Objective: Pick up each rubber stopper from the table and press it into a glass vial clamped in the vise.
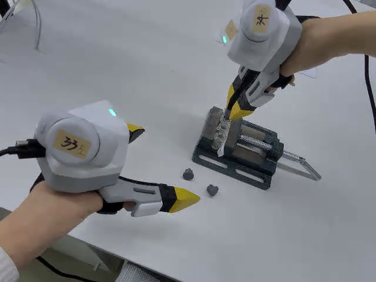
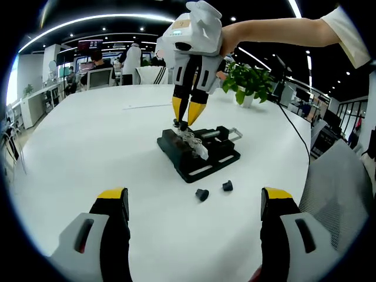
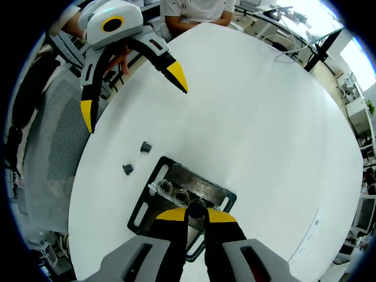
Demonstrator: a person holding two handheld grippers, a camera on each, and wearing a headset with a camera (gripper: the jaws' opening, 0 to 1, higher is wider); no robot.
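A dark vise [image 1: 258, 169] [image 2: 207, 168] [image 3: 141, 212] stands on the white table with a row of glass vials [image 1: 220, 134] [image 3: 165, 188] clamped in it. My right gripper [image 1: 234, 113] [image 2: 187, 119] [image 3: 197, 216] points down at the row's far end, shut on a dark rubber stopper [image 3: 196, 209] over a vial mouth. Two more stoppers [image 1: 188, 174] [image 1: 212, 190] [image 2: 201, 194] [image 2: 227, 186] [image 3: 145, 147] [image 3: 127, 169] lie on the table in front of the vise. My left gripper [image 1: 160, 164] [image 2: 194, 197] [image 3: 133, 95] hovers open near them, holding nothing.
The vise's screw handle [image 1: 301, 165] sticks out to the right. A black cable [image 1: 368, 76] runs along the table's right side. A potted plant [image 2: 249, 82] stands at the far edge. A mesh chair [image 3: 47, 147] is beside the table.
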